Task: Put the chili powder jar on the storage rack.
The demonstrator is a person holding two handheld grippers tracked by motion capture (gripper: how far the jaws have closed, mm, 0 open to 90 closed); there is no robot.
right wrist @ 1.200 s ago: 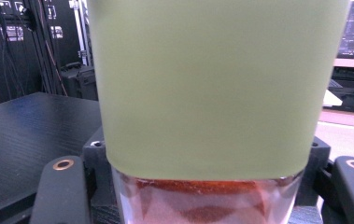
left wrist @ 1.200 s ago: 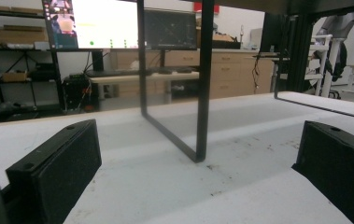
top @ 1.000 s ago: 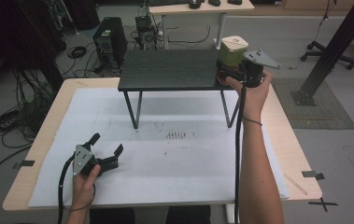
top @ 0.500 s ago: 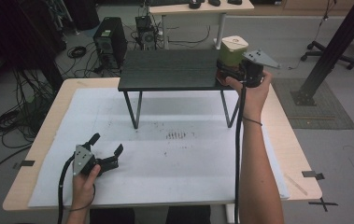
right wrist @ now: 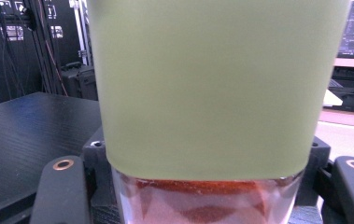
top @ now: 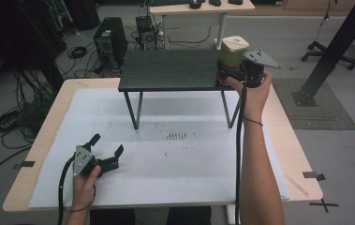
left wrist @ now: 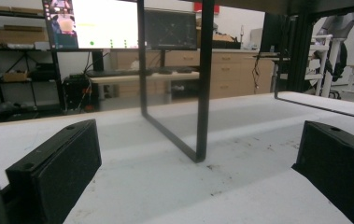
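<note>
A jar [top: 233, 51] with a pale green upper part and a clear base showing something red-orange stands at the right end of a black raised shelf [top: 166, 70]. My right gripper [top: 226, 72] is at the jar's base, held from the right side. In the right gripper view the jar [right wrist: 207, 84] sits between the two jaws, and my right gripper [right wrist: 207, 186] is shut on it. My left gripper [top: 106, 144] rests low on the white paper near the table's front left, open with nothing in it. Ahead of my left gripper [left wrist: 198, 172] stands a shelf leg [left wrist: 202, 93].
White paper [top: 175, 168] covers the wooden table [top: 301, 164], with dark specks [top: 180, 136] in front of the shelf. The shelf's thin legs [top: 135, 110] stand on the far half. Beyond the table are a computer tower [top: 109, 42], cables and a desk [top: 198, 9].
</note>
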